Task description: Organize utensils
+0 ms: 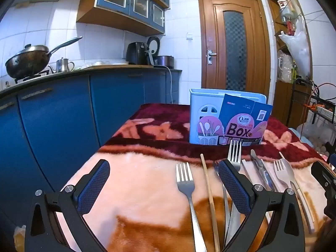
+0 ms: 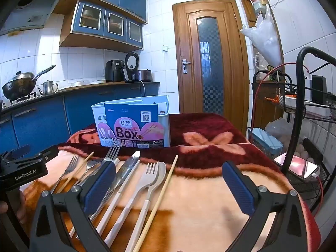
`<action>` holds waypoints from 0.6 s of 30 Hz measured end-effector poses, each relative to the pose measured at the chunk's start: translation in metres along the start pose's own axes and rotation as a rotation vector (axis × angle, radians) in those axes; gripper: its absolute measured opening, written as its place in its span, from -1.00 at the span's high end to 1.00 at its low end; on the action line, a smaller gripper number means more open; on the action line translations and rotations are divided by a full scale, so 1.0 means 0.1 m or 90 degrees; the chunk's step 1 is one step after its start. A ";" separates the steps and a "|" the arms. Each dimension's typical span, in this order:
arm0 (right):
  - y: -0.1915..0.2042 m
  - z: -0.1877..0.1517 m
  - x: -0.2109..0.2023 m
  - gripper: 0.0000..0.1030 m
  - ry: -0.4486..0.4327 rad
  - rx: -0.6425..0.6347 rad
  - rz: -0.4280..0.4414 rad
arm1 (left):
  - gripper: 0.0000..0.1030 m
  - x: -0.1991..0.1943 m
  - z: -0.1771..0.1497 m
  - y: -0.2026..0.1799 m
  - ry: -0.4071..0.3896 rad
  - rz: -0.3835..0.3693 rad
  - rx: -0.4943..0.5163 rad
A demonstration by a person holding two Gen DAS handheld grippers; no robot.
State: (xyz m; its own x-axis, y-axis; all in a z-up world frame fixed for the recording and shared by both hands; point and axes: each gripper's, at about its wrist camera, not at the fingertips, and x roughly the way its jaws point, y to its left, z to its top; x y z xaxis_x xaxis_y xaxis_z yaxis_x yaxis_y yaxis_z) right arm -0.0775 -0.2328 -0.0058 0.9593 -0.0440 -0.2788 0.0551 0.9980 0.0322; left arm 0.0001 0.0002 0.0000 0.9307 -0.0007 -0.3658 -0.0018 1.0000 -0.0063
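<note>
Several utensils lie side by side on a fleece blanket [image 1: 136, 178]: a steel fork [image 1: 187, 187], a bamboo chopstick [image 1: 209, 191], a second steel fork [image 1: 234, 153], a knife [image 1: 261, 168] and a beige fork and spoon [image 2: 155, 176]. Another chopstick [image 2: 161, 197] lies at the right of the row. Behind them stands a white utensil holder [image 1: 201, 113] with a blue "Box" card [image 2: 134, 124] on its front. My left gripper [image 1: 163, 185] hovers open over the left end of the row. My right gripper [image 2: 169, 188] is open above the beige utensils and the right chopstick. Neither holds anything.
Blue kitchen cabinets [image 1: 63, 121] run along the left, with a wok [image 1: 25, 61] and a kettle on the counter. A black wire rack [image 2: 304, 126] with a phone [image 2: 294, 164] stands close to the table's right edge. A wooden door [image 2: 210, 58] is behind.
</note>
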 end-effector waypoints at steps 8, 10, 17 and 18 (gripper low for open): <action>0.00 0.00 0.00 -1.00 0.001 0.002 0.000 | -0.99 -0.01 0.00 0.00 -0.003 0.002 0.004; 0.00 0.00 0.02 -1.00 0.003 0.000 0.000 | -0.99 0.00 0.00 0.00 -0.002 0.002 0.004; 0.00 0.00 0.01 -1.00 0.003 0.002 0.000 | -0.99 -0.01 0.00 -0.01 -0.001 0.003 0.006; 0.00 0.00 0.00 -1.00 0.002 0.002 0.001 | -0.99 -0.01 0.00 -0.01 0.000 0.004 0.007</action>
State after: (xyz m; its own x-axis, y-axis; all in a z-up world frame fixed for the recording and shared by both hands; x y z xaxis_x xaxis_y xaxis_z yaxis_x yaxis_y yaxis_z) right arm -0.0771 -0.2330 -0.0063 0.9584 -0.0422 -0.2822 0.0546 0.9979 0.0362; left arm -0.0004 -0.0009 0.0006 0.9306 0.0061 -0.3661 -0.0041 1.0000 0.0061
